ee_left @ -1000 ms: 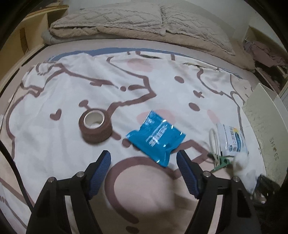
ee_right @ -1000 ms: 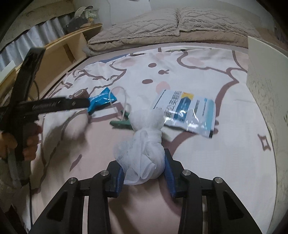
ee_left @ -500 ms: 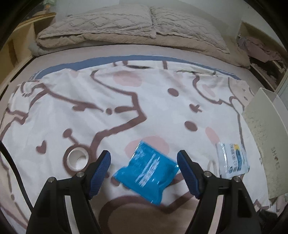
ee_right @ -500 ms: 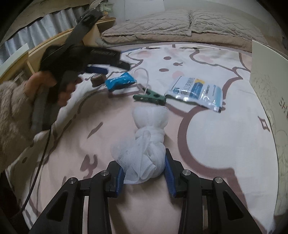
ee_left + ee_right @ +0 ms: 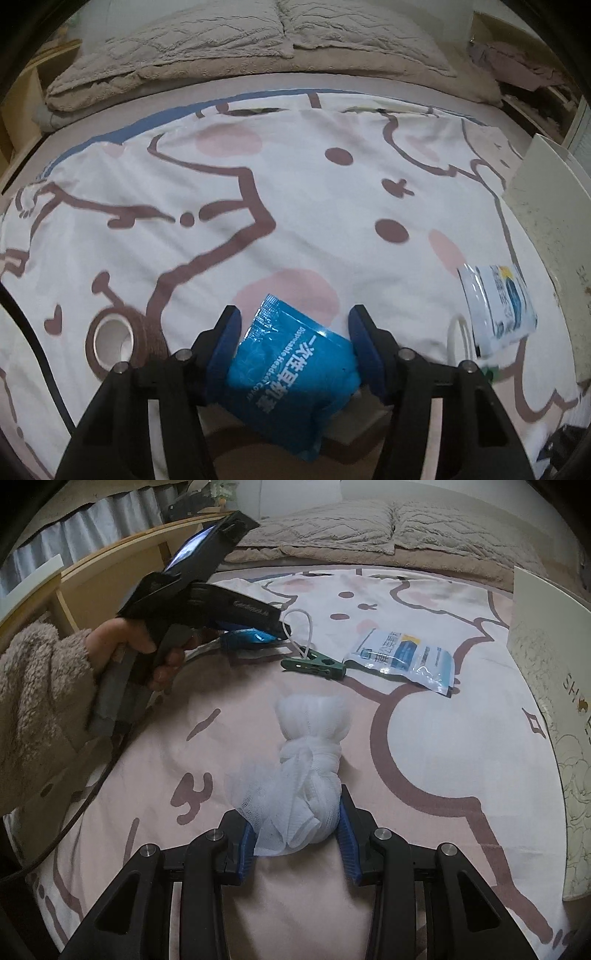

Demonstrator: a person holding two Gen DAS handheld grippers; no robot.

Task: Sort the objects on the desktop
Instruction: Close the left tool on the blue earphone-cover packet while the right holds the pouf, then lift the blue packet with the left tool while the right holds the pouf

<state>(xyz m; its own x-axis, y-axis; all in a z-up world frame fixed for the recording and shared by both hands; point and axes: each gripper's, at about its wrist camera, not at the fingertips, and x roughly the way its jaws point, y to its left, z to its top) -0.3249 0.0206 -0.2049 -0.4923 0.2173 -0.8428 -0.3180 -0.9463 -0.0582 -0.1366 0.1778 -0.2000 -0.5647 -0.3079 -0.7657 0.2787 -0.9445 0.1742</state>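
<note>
My left gripper [image 5: 293,334] has its blue fingers around a blue foil packet [image 5: 291,380] lying on the cartoon-print bedsheet; the left finger touches its edge, the right stands just beside it. It also shows in the right wrist view [image 5: 255,637], held low over the sheet. My right gripper [image 5: 297,832] is shut on a white knotted mesh bundle [image 5: 308,760], held above the sheet. A brown tape roll [image 5: 118,338] lies left of the left gripper. A white-and-blue sachet [image 5: 496,304] [image 5: 404,659] lies to the right.
A green clothes peg [image 5: 314,664] with a white loop lies beside the sachet. A white shoe box [image 5: 554,709] [image 5: 550,214] stands at the right edge. Pillows and a blanket [image 5: 258,48] lie at the far end. A wooden shelf [image 5: 110,576] runs along the left.
My left gripper has moved forward and down onto the blue packet and its fingers have closed in around it. My right gripper has drawn back, still holding the mesh bundle.
</note>
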